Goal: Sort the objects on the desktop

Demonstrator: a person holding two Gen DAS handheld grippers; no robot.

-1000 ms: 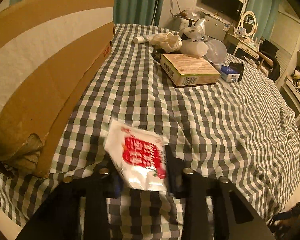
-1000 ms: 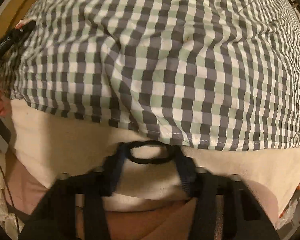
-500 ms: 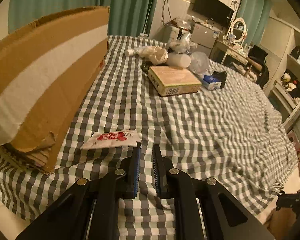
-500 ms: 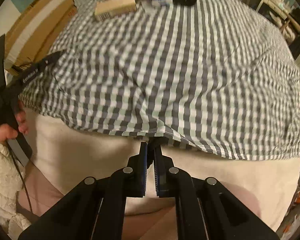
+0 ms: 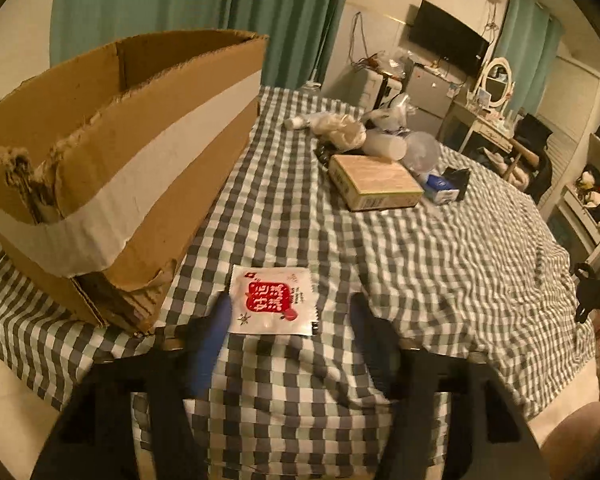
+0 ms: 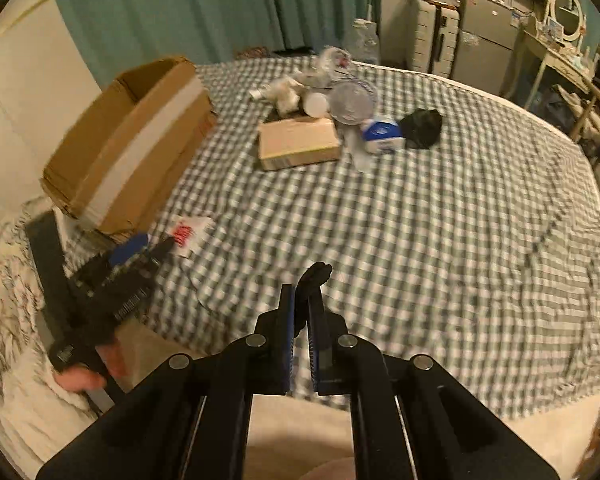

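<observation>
left fingers (image 5: 220,316) opening, sachet (image 5: 274,300) between | right fingers (image 6: 290,320) clenched on black loop (image 6: 314,276) | cardboard box (image 5: 120,160) beside sachet

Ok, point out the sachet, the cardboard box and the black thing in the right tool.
sachet (image 5: 271,304): left wrist view, red label.
cardboard box (image 5: 148,168): left wrist view, pale side band.
black thing (image 6: 315,276): right wrist view, tip above the pads.

Teal curtains (image 5: 204,12), dim warm light

left claw (image 5: 290,312) opening over sachet (image 5: 272,306); right claw (image 6: 302,300) lifted, clamping black band (image 6: 314,276).
</observation>
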